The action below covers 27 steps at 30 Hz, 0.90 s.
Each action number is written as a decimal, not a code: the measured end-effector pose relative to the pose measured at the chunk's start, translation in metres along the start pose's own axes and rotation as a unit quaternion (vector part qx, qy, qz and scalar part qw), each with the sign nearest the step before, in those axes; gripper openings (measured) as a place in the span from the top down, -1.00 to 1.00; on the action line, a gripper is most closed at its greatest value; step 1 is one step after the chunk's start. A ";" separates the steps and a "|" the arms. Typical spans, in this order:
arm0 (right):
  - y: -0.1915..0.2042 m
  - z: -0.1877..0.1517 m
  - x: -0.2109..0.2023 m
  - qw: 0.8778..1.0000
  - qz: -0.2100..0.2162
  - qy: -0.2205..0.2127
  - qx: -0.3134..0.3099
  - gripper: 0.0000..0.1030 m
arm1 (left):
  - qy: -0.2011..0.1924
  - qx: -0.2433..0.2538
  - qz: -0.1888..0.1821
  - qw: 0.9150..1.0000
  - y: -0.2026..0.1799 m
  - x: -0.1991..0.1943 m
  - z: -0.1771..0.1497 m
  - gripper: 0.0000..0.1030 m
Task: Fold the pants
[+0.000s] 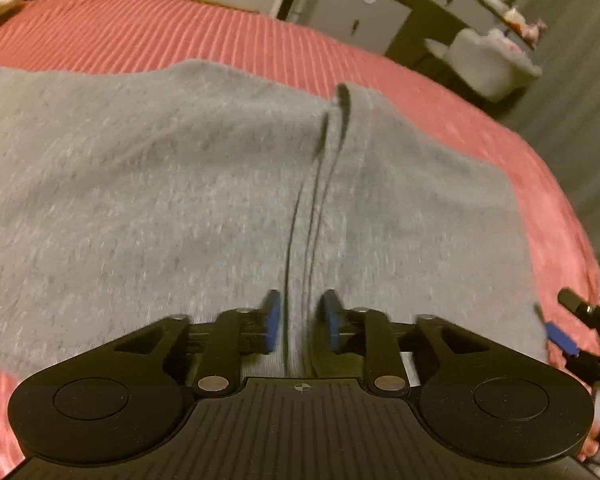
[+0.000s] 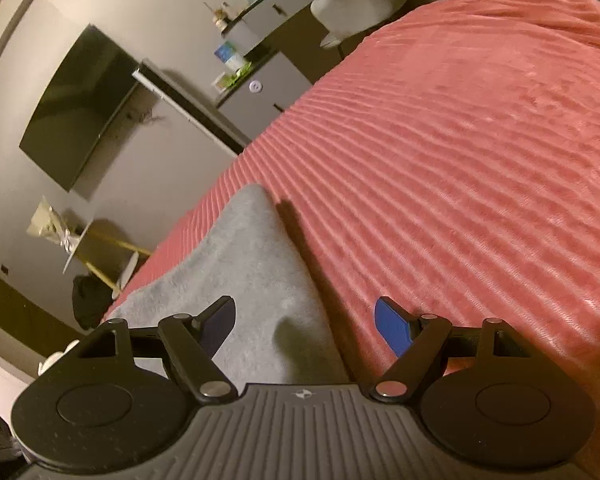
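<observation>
Two grippers hover over grey pants [image 1: 160,184] lying flat on a red bedspread [image 1: 140,28], long axis running leftward. Left gripper [image 1: 300,320] stands narrowly open astride a cord; right gripper [image 2: 304,328] gapes wide, empty.

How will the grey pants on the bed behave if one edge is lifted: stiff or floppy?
Probably floppy: the grey pants lie flat on the red blanket and follow its surface, with a soft raised fold near the middle. They look like thick knit, so likely light but drooping from any single held point. The ribbed blanket may grip the cloth somewhat if dragged.
</observation>
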State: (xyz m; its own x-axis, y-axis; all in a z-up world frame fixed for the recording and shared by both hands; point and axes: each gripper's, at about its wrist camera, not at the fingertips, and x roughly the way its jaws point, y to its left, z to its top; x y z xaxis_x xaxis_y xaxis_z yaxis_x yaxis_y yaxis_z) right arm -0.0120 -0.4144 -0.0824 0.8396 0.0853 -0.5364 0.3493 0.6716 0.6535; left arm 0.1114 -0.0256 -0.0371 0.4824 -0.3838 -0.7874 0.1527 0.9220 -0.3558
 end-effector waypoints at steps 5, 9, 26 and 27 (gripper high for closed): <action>0.016 -0.006 -0.007 0.999 -0.001 -0.013 -0.046 -0.31 | -0.051 0.003 -0.019 0.999 -0.003 -0.002 0.026 -0.18; 0.023 -0.009 -0.003 0.997 0.006 0.001 -0.070 0.20 | -0.045 -0.008 -0.041 0.998 -0.014 0.025 0.057 -0.34; 0.033 -0.016 0.015 0.995 0.014 0.013 -0.102 0.03 | -0.100 0.065 0.087 0.989 -0.024 0.025 0.056 0.20; 0.035 -0.018 0.019 0.993 -0.013 0.025 -0.111 -0.01 | -0.087 0.059 0.092 0.990 -0.018 0.028 0.053 0.06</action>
State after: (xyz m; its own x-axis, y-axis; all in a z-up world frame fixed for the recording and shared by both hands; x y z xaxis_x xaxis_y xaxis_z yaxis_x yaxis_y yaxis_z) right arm 0.0093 -0.3759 -0.0790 0.8080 0.0991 -0.5808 0.2654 0.8189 0.5089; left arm 0.1679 -0.0504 -0.0258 0.6515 -0.2036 -0.7309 0.1428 0.9790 -0.1455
